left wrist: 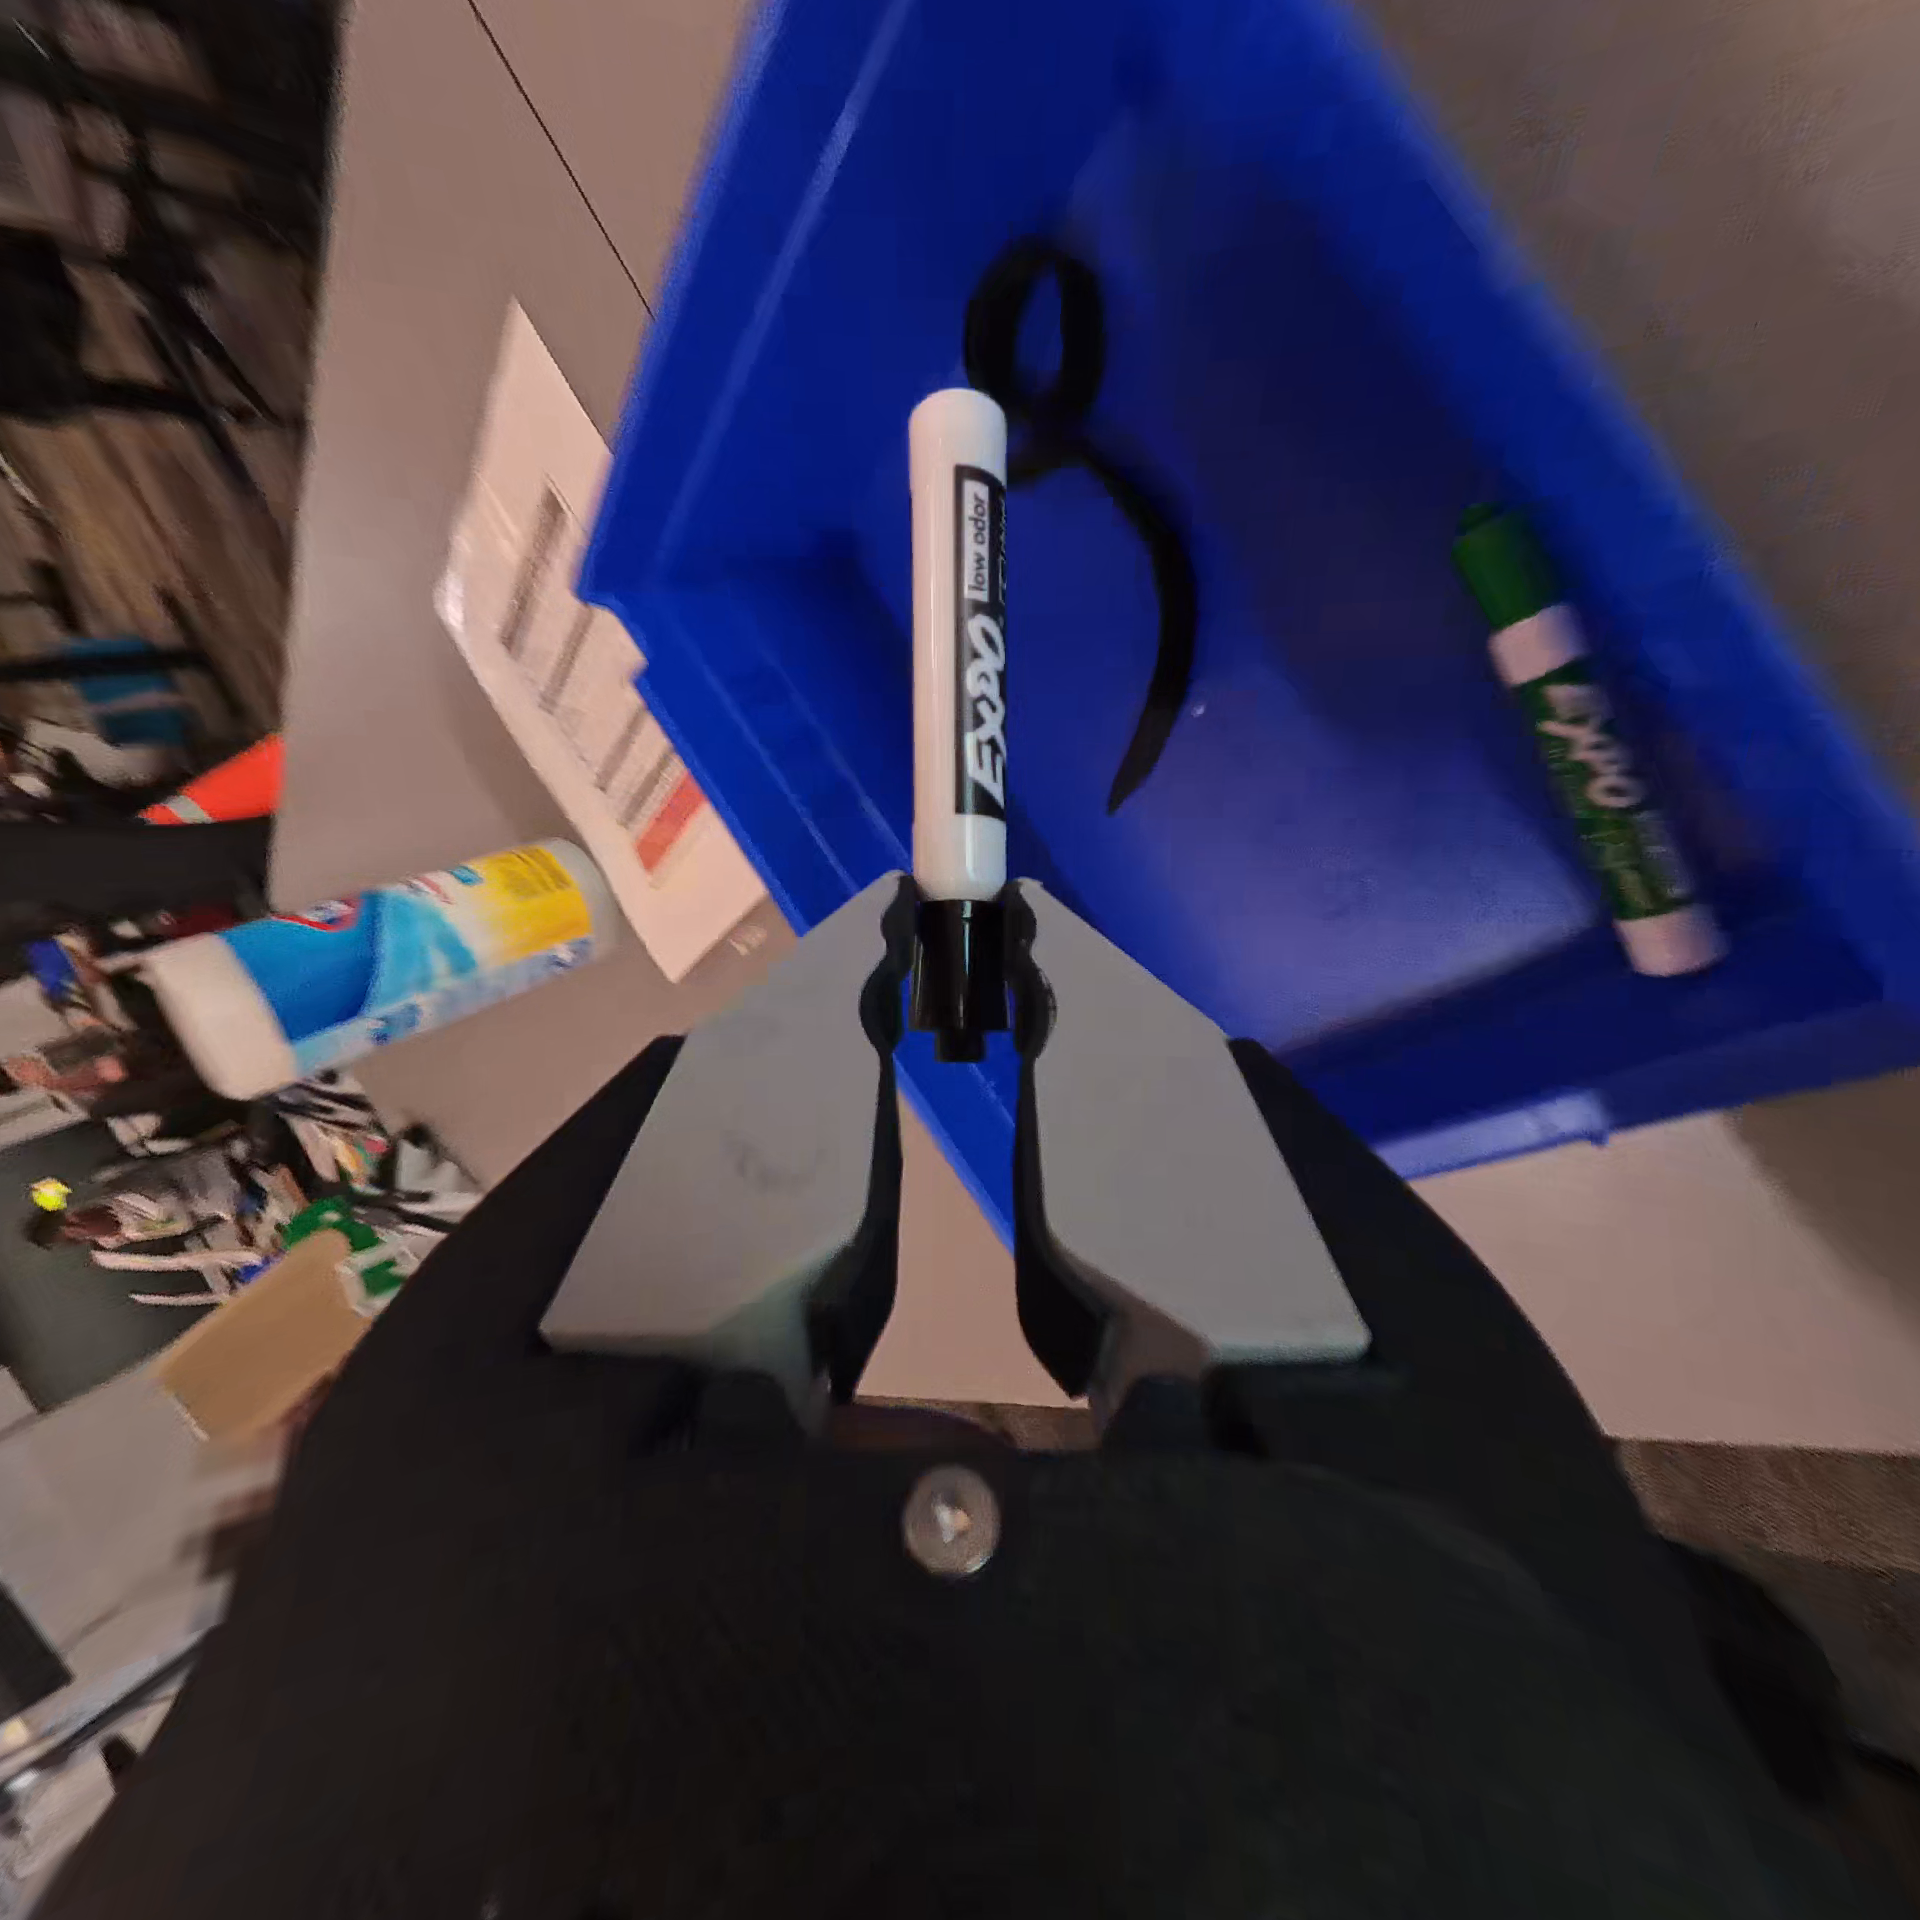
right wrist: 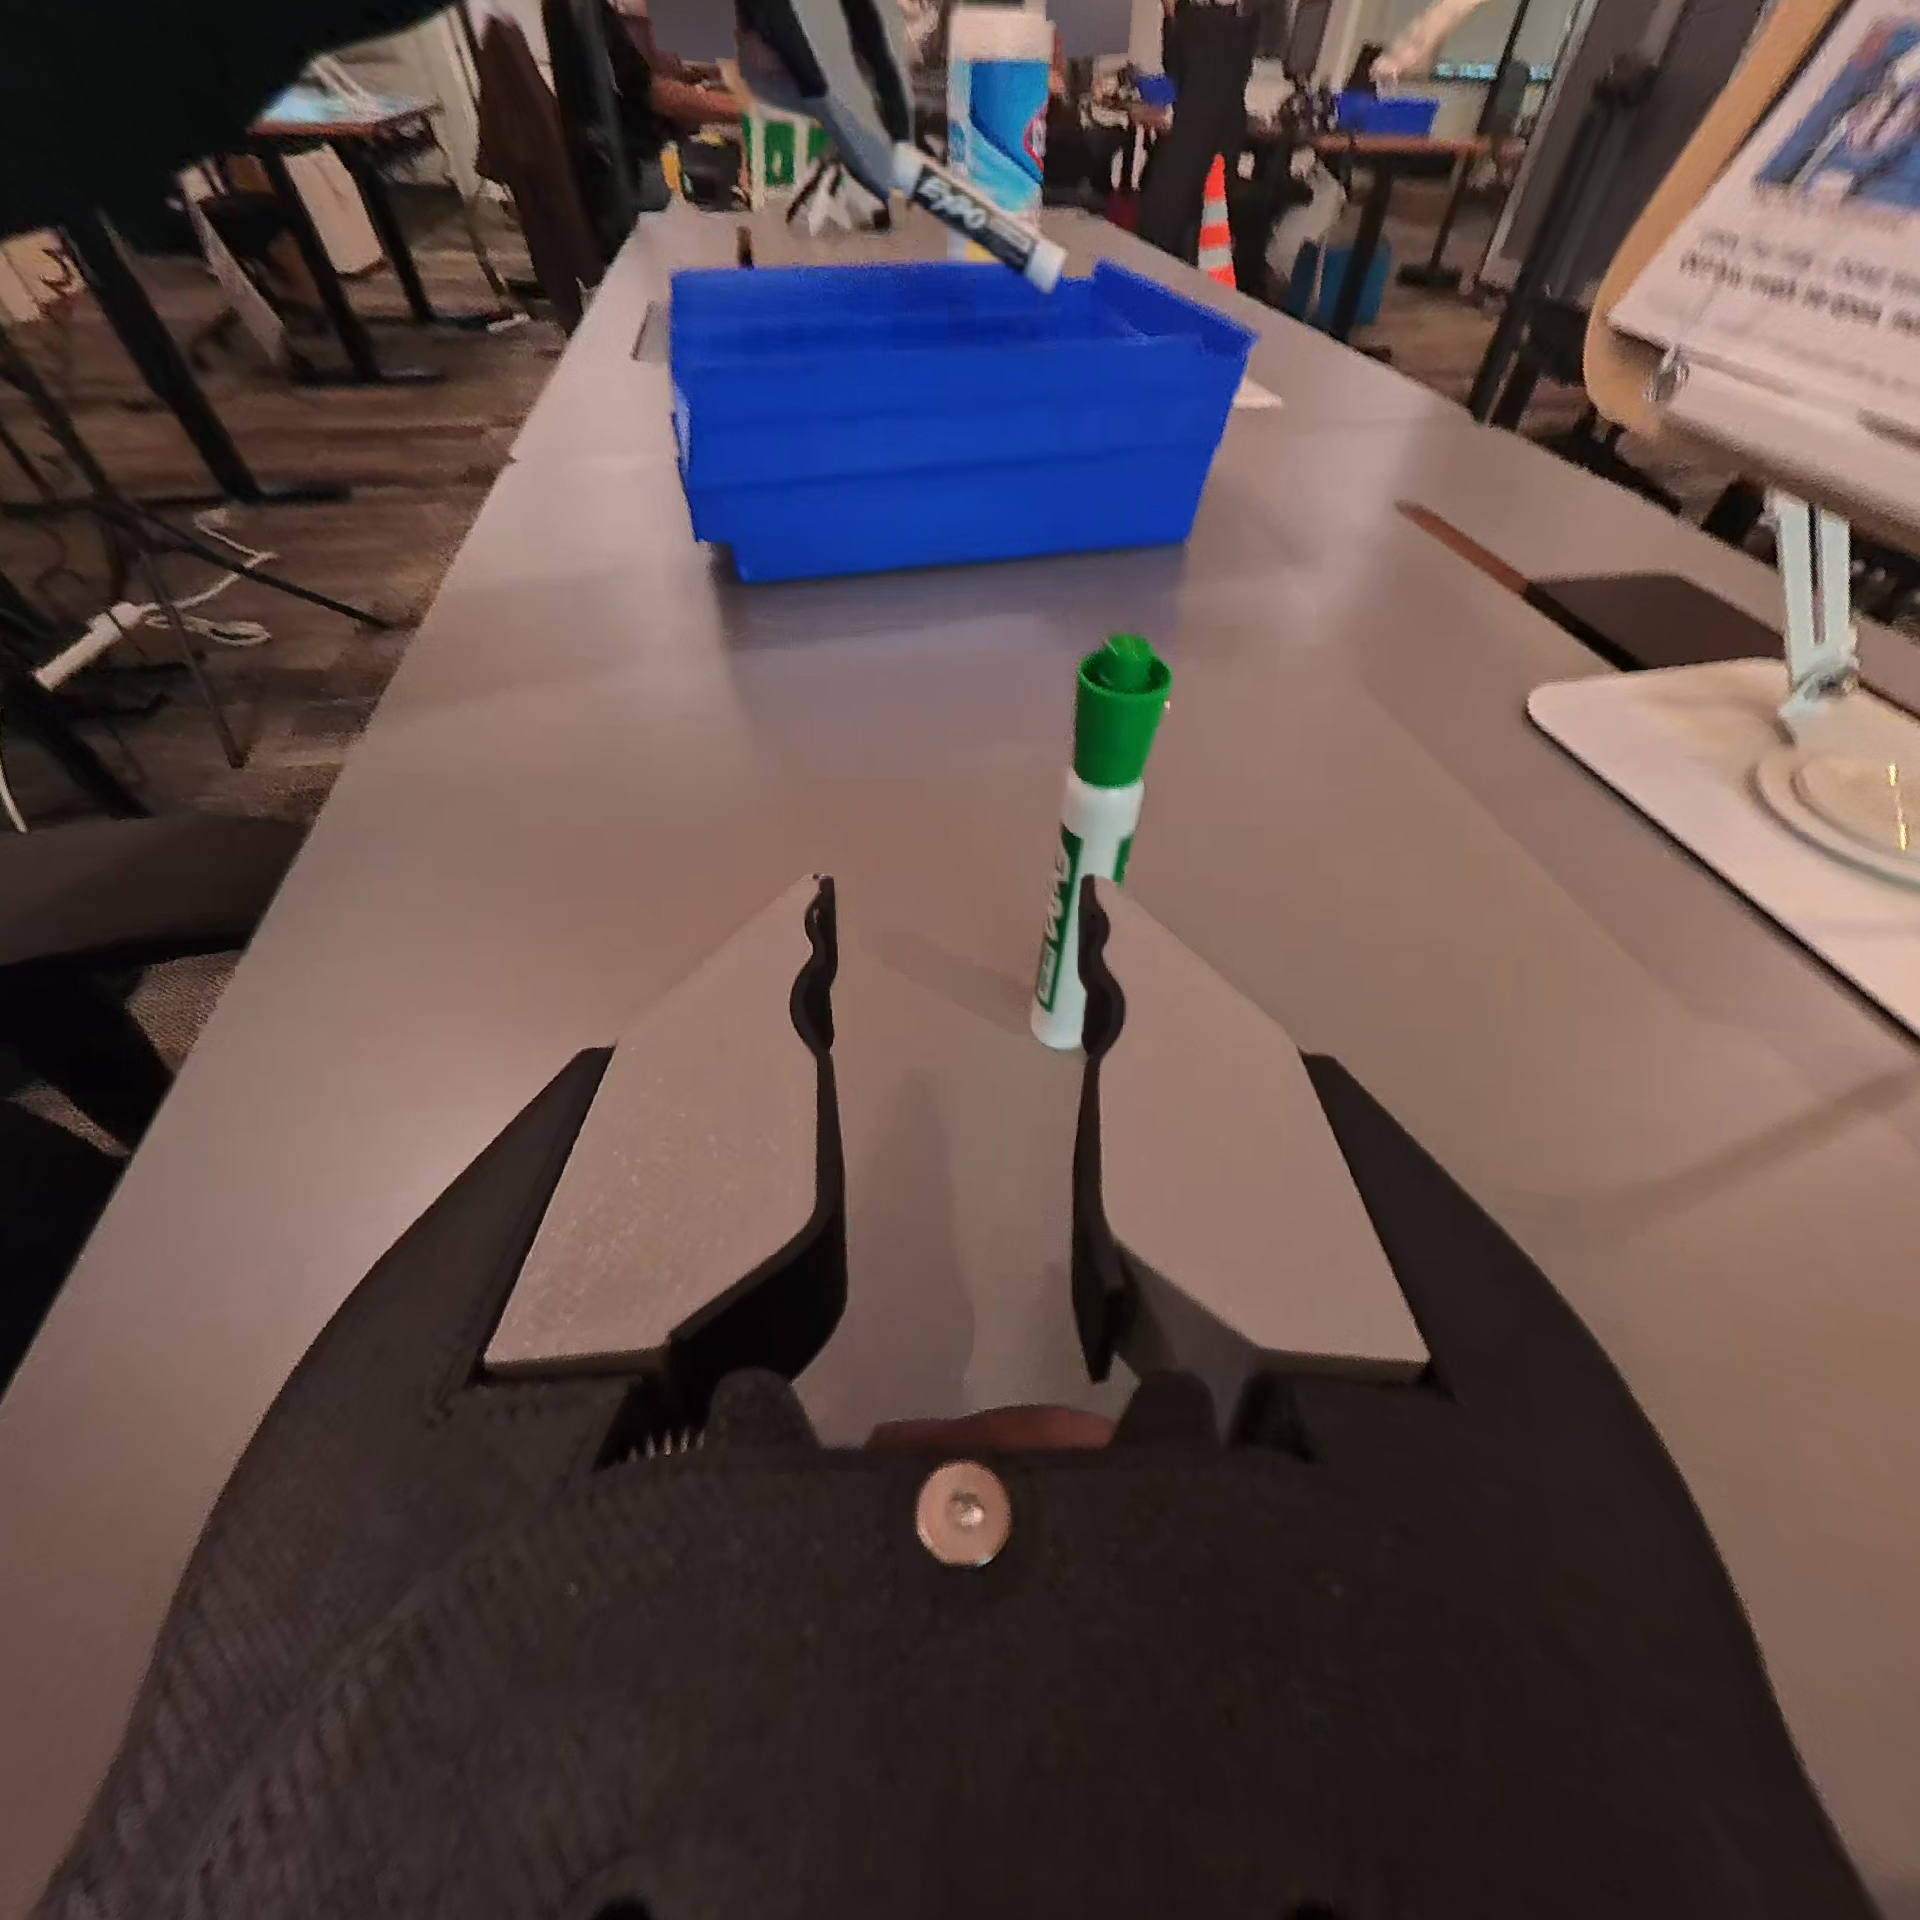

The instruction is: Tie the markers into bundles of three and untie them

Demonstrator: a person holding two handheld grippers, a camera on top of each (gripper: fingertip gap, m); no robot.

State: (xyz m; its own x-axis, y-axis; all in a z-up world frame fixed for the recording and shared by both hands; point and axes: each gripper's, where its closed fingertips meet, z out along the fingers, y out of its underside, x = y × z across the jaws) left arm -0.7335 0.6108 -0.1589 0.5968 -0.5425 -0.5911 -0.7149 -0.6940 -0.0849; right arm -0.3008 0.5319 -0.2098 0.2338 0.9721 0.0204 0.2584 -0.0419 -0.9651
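Gripping the black marker by its cap, the left claw has both pads pressed on the cap, and the barrel points toward 12 o'clock over the blue bin. Carrying it out cleanly likely means lifting straight up before swinging, since the bin wall sits close at 10 o'clock. The right claw hangs about half open with nothing held; a green marker lies on the table just beside its 1 o'clock finger. Farther in the bin, a black tie lies at 1 o'clock and a second green marker at 2 o'clock. Open tabletop lies between bin and right claw; a white stand crowds 3 o'clock.
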